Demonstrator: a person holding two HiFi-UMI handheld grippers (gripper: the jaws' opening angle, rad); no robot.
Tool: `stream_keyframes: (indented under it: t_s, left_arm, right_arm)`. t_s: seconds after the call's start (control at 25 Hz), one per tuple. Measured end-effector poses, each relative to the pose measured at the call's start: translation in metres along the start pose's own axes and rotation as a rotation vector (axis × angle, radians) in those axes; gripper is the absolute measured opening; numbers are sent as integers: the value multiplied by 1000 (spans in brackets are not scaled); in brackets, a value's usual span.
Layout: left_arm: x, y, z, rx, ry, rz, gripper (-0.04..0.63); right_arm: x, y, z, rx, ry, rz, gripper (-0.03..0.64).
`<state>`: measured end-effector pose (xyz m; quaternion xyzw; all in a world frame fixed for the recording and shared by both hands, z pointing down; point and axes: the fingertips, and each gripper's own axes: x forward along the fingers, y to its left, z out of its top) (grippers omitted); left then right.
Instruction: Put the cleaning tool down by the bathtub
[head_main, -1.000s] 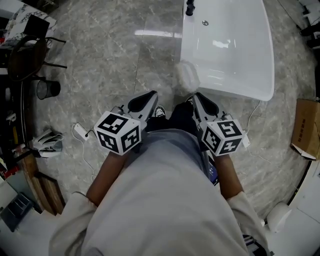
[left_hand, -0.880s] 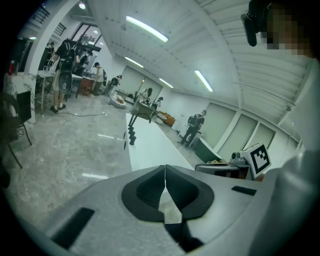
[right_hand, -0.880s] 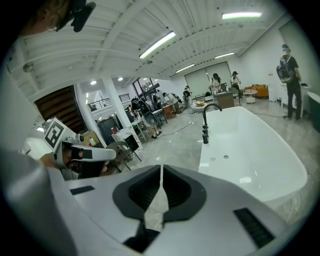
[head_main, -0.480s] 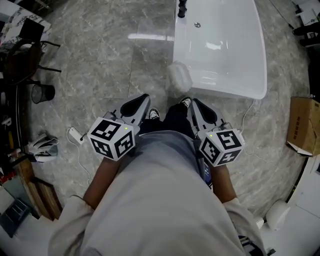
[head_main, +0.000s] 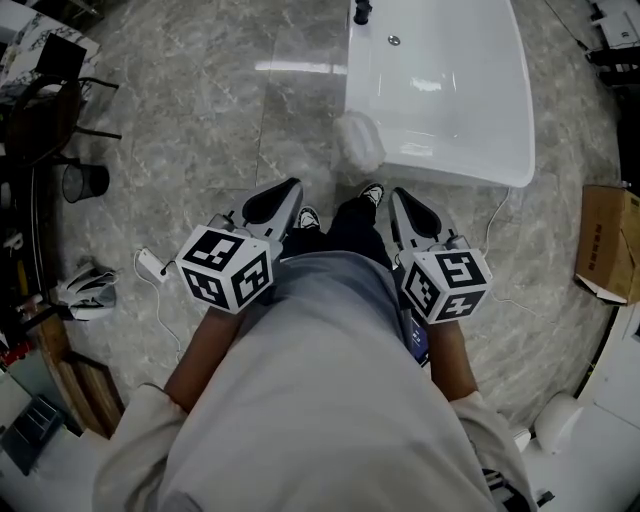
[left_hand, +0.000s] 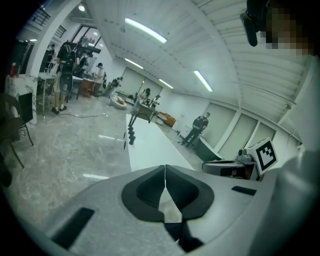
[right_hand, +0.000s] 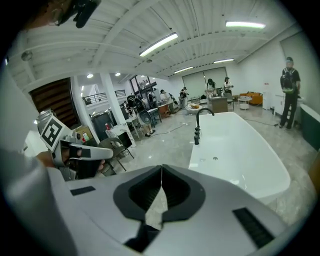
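Because the person's grey shirt (head_main: 320, 400) fills the lower head view, the floor (head_main: 200, 100) from 5 to 7 o'clock is hidden. White bathtub (head_main: 440, 90), 1 o'clock: far end cut off by the frame. Cardboard box (head_main: 605, 245), 3 o'clock: clipped at the edge. Left gripper (head_main: 288, 190) and right gripper (head_main: 398, 197): jaws pressed together, nothing between them. Cleaning tool (head_main: 358, 142), a pale fluffy pad, lies at 12 o'clock just beside the tub's near corner; contact cannot be confirmed. Wire basket (head_main: 85, 182): 10 o'clock. Dark faucet (head_main: 362, 12): top cropped
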<state>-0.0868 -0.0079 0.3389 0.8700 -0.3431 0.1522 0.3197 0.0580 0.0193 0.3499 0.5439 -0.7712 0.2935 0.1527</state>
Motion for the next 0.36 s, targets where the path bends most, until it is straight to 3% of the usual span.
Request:
stream_keyframes:
  t_s: [0.36]
  left_arm:
    - [5,-5,-10,1,56,-10,9]
  right_arm:
    - [-4,3,6,-17,4,46,12]
